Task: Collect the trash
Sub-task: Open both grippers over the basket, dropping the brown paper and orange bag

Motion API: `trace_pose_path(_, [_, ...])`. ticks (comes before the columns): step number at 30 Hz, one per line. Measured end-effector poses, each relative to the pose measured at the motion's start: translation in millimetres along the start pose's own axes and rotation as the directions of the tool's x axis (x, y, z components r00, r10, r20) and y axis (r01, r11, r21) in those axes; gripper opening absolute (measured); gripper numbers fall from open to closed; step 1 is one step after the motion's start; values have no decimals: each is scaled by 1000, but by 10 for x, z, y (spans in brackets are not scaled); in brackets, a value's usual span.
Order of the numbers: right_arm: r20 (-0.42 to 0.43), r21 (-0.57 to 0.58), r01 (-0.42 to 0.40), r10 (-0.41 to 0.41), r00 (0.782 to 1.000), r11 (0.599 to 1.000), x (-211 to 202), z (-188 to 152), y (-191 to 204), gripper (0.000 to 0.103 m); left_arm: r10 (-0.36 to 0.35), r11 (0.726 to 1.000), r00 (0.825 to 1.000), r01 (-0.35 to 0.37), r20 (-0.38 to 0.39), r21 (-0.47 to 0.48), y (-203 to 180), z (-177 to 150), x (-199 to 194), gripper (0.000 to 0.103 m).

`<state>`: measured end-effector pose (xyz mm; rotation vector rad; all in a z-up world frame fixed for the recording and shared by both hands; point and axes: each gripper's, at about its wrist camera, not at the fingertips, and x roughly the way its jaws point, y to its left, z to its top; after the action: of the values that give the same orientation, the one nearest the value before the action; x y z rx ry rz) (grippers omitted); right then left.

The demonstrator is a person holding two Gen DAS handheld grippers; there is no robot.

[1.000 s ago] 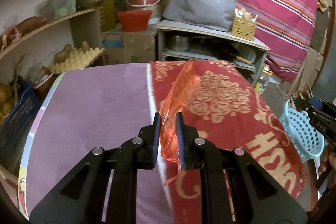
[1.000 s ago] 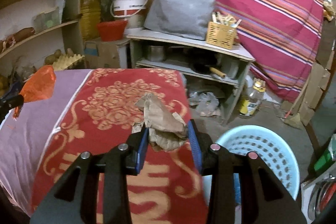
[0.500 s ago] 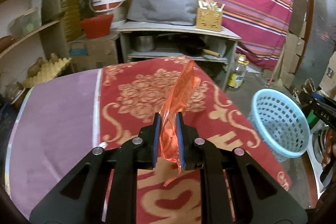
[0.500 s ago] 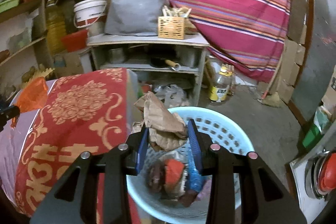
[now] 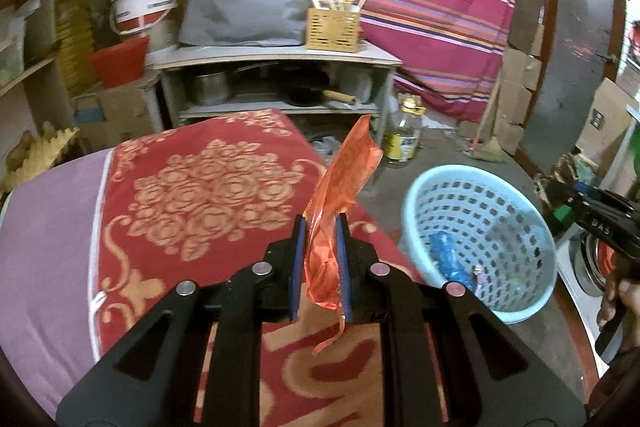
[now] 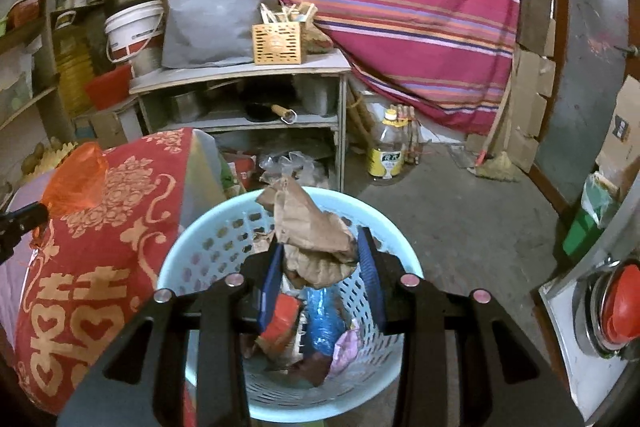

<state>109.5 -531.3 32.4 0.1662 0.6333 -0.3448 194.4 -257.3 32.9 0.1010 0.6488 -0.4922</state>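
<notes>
The left gripper (image 5: 321, 227) is clamped on an orange plastic wrapper (image 5: 340, 183), its blue pads pressed against the crumpled lower part while the upper part stands up and a thin strip dangles below. This gripper hangs over the near corner of the red floral cloth (image 5: 208, 195), which lies beside a purple cloth (image 5: 48, 235) on the same surface. The light blue basket (image 5: 424, 203) stands on the floor to the right of that cloth corner, apart from the wrapper, with a blue wrapper (image 5: 446, 259) lying inside it.

The right gripper (image 6: 320, 247) is closed on a crumpled brown paper bag (image 6: 312, 227), held between its blue pads directly above the basket's opening. Below the bag, inside the basket (image 6: 192, 235), lie a red packet (image 6: 280, 319), a blue wrapper (image 6: 324, 319) and a pink scrap (image 6: 344, 347). In this view the orange wrapper (image 6: 76, 179) shows to the left of the basket, over the red cloth (image 6: 100, 267).

Behind the basket, an oil bottle with a yellow label (image 6: 388, 151) stands on the floor beside a grey shelf unit (image 6: 240, 75). On top of that unit sit a woven yellow holder (image 6: 278, 43) and a grey bundle (image 6: 212, 23). A striped red fabric (image 6: 400, 7) hangs behind.
</notes>
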Motion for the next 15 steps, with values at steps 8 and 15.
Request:
trace_pose_path(8, [-31, 28, 1, 0, 1000, 1000, 91, -82, -264, 37, -59, 997, 998, 60, -23, 55, -472, -60, 258, 14])
trace_pose_path(15, [-48, 48, -21, 23, 999, 999, 150, -143, -349, 37, -95, 991, 995, 99, -42, 92, -863, -84, 425, 14])
